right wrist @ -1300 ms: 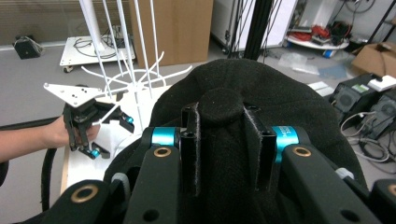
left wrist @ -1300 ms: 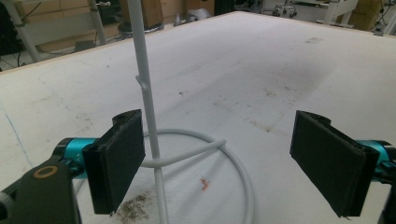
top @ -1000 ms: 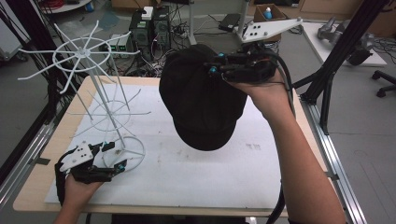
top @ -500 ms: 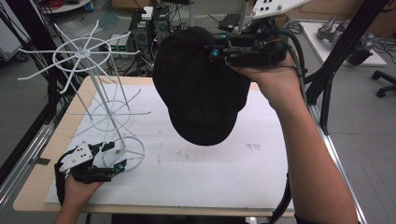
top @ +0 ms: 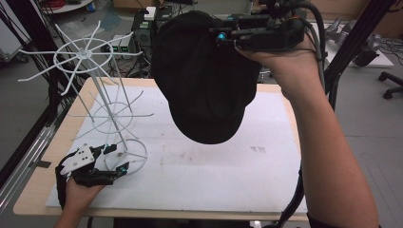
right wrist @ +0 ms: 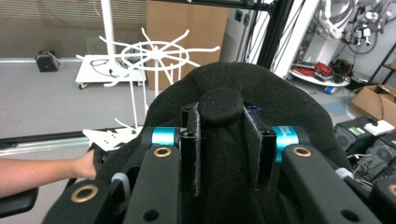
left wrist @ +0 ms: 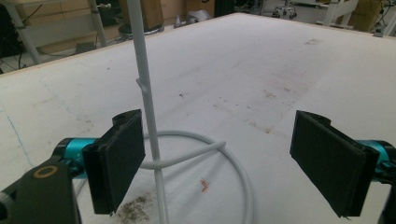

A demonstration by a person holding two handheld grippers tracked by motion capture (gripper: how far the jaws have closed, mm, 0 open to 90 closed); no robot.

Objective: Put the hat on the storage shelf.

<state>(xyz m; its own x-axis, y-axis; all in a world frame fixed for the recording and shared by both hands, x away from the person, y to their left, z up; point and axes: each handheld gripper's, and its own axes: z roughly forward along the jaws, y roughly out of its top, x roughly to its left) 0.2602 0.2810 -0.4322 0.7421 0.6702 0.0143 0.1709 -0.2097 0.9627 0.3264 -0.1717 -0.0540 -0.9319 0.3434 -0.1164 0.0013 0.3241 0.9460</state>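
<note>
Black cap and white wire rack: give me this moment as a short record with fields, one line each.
held item: black cap, hanging in the air above the table
right tool: shut on a fold of the cap's crown
left tool: open, jaws either side of the rack's pole, not pressing it
white wire rack: upright at the table's left, ring base flat, no hat on its arms
cap to rack: apart, cap to the right of the rack's top wheel
</note>
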